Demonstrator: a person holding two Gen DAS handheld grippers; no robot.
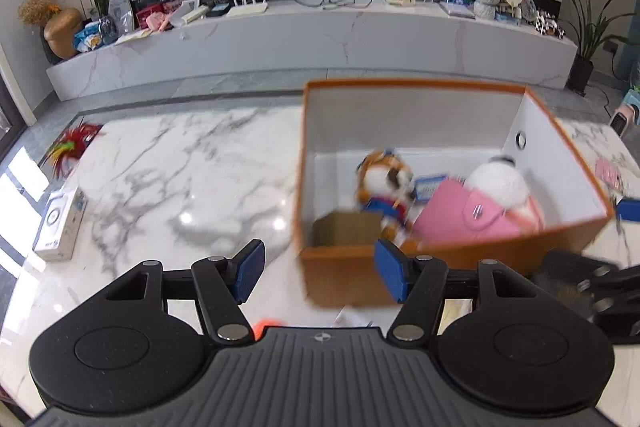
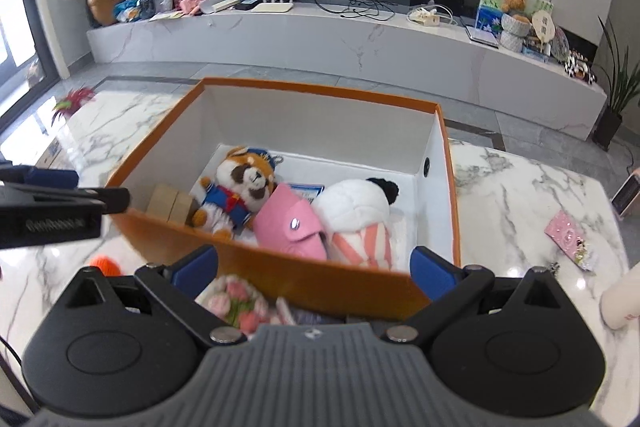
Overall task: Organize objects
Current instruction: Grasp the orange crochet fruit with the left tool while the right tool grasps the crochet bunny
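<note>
Both tools gape empty: left tool (image 1: pixel 320 273); right tool (image 2: pixel 316 273); only right view shows pink bouquet (image 2: pixel 236 301) before orange box (image 2: pixel 320 279)

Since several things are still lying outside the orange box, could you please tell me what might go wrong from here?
1. The left gripper and right gripper sit close together at the box's near wall; they might bump each other or push the box.
2. The flower bundle lies tight against that wall, so gripping it could be awkward.
3. The pink card lies flat and may be hard to pick up.
</note>
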